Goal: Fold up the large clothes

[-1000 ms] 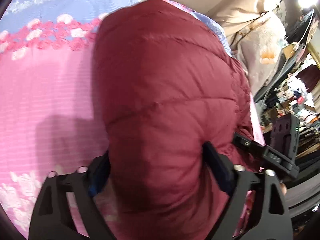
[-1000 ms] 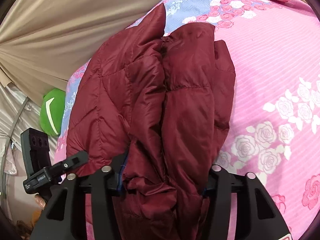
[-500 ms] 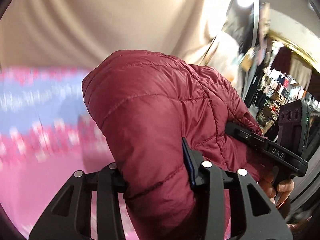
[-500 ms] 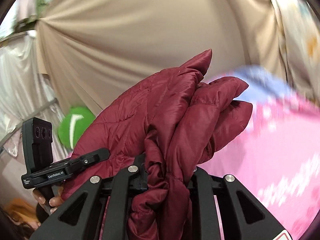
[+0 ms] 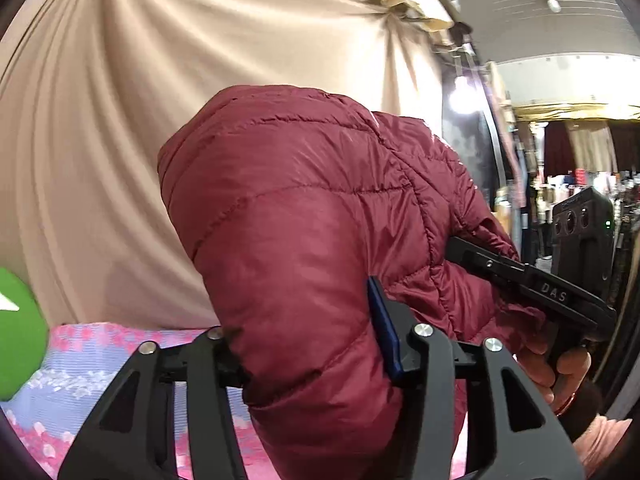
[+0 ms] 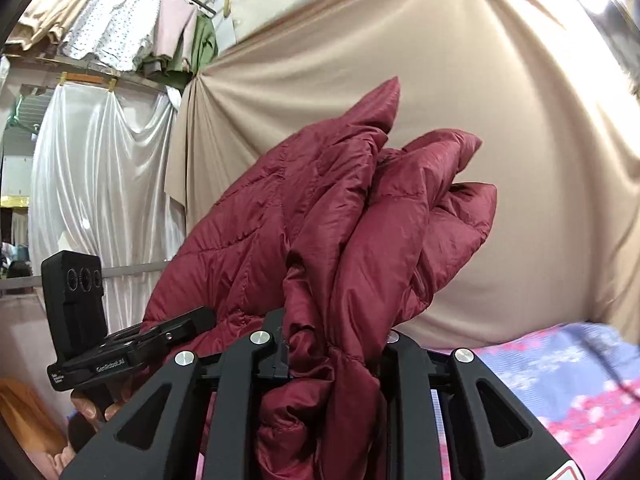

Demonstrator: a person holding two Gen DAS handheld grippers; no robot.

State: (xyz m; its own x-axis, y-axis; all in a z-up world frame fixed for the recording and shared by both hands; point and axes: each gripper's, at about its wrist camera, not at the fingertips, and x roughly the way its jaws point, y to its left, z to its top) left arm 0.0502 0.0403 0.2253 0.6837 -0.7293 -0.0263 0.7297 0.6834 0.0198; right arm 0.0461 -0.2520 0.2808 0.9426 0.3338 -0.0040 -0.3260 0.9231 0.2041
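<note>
Left gripper (image 5: 306,354): black two-finger tool, pads pressed into a thick fold of the maroon quilted jacket (image 5: 320,216); jaws easing apart, the fabric between them and pinched. Blue pad (image 5: 384,336) seen on the right-hand finger.

Right gripper (image 6: 334,350): same type, clamped on a bunched edge of the jacket (image 6: 360,216); jaws likewise widening slightly, cloth gripped between them. The right gripper is also seen from the left wrist view (image 5: 532,280), held by a hand (image 5: 556,364), its tip buried in the jacket.

Jacket: held in the air by both grippers, raised clear of the bed, folded layers bulging above the fingers, loose ends pointing up in the right wrist view.

Bed cover (image 6: 560,376): pink and lilac, rose-patterned, seen below and behind the jacket.

Beige drape (image 6: 400,60): stretched across the background.

Green cushion (image 5: 20,332): at the left edge, against the drape.

White curtain (image 6: 100,184) and hanging garments (image 6: 120,28): recorded at far left.
</note>
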